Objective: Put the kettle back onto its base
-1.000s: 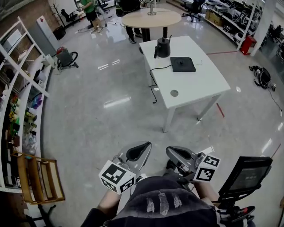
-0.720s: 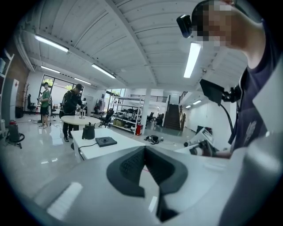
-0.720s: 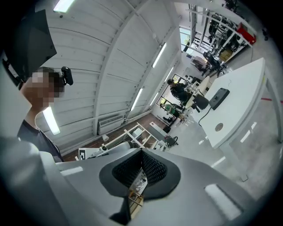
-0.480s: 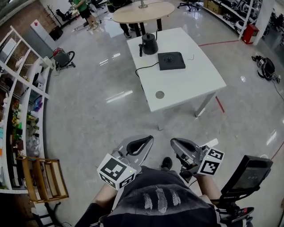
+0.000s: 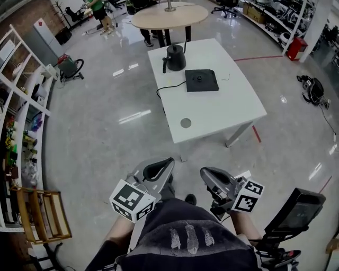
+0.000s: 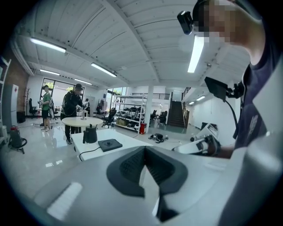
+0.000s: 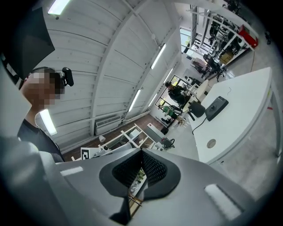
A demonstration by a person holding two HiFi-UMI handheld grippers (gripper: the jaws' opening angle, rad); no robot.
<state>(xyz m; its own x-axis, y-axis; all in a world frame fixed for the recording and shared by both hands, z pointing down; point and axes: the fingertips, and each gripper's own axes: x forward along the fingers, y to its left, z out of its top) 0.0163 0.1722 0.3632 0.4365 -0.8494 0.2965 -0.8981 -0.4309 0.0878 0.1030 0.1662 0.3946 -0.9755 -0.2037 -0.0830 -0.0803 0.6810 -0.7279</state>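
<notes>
The table (image 5: 222,119) stands ahead of us, well apart from the left tongs (image 5: 160,168) and right tongs (image 5: 207,174), which sit side by side near us. On it the kettle (image 5: 175,57) stands far left, near the base (image 5: 201,80), not on it. Shelves (image 5: 24,122) line our left; a round table (image 5: 169,16) stands beyond.

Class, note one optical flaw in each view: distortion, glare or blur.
Head view: fisheye bows the shelving; lights glare off the floor. Left gripper view: dark round vignette; kettle crisp. Right gripper view: scene tilted, white table edge curved.
</notes>
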